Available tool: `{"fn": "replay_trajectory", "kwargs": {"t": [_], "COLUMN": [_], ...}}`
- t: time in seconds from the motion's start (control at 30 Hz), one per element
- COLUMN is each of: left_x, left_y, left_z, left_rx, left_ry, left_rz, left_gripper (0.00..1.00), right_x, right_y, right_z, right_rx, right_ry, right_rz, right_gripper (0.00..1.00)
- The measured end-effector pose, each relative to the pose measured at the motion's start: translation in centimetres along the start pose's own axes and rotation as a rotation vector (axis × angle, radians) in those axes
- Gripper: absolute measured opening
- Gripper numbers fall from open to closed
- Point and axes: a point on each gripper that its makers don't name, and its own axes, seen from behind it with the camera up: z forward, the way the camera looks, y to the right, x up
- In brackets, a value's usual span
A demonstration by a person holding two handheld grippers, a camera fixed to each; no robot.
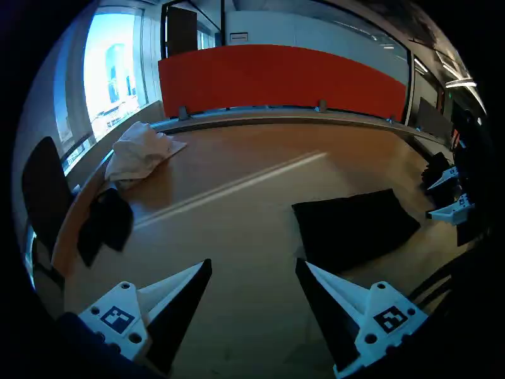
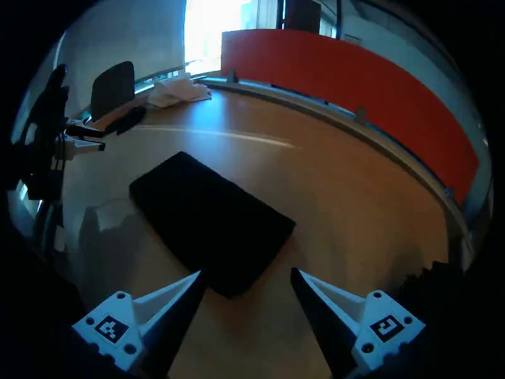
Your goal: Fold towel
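Note:
A black towel (image 2: 211, 224) lies folded into a flat rectangle on the wooden table (image 2: 353, 189). In the left gripper view the same black towel (image 1: 353, 226) sits ahead and to the right. My left gripper (image 1: 252, 268) is open above the bare table, short of the towel's near corner. My right gripper (image 2: 246, 278) is open too, its fingertips just above the towel's near edge, holding nothing. Farther off, the right gripper (image 1: 445, 196) appears at the right rim of the left gripper view, and the left gripper (image 2: 82, 139) at the left rim of the right gripper view.
A crumpled white towel (image 1: 139, 151) and a dark cloth (image 1: 104, 224) lie at the table's far left edge. A red partition (image 1: 278, 79) runs along the back of the table. A dark chair (image 2: 112, 88) stands near the window.

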Motion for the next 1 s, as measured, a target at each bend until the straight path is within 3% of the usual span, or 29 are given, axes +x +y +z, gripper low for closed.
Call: {"fn": "replay_trajectory", "kwargs": {"t": [0.3, 0.53, 0.67, 0.8, 1.0], "left_x": [-0.8, -1.7, -2.0, -2.3, -2.5], "left_y": [-1.6, -2.4, -2.7, -3.0, -3.3], "left_z": [-1.3, -2.0, -2.2, -2.4, -2.5], "left_rx": [0.026, 0.041, 0.047, 0.051, 0.055], "left_ry": [0.007, 0.003, 0.0, -0.005, -0.008], "left_rz": [-0.011, -0.013, -0.014, -0.017, -0.017], "left_gripper": [0.99, 0.99, 0.99, 0.99, 0.99], "right_x": [-1.1, -2.6, -3.1, -3.7, -3.9], "right_y": [-0.7, -1.3, -1.6, -1.6, -1.6], "right_z": [1.1, 1.7, 2.0, 2.3, 2.5], "right_rx": [0.055, 0.095, 0.113, 0.126, 0.137], "right_ry": [-0.05, -0.105, -0.124, -0.15, -0.162], "right_rz": [-0.063, -0.104, -0.115, -0.121, -0.116], "right_gripper": [1.0, 0.92, 0.83, 0.64, 0.49]}}
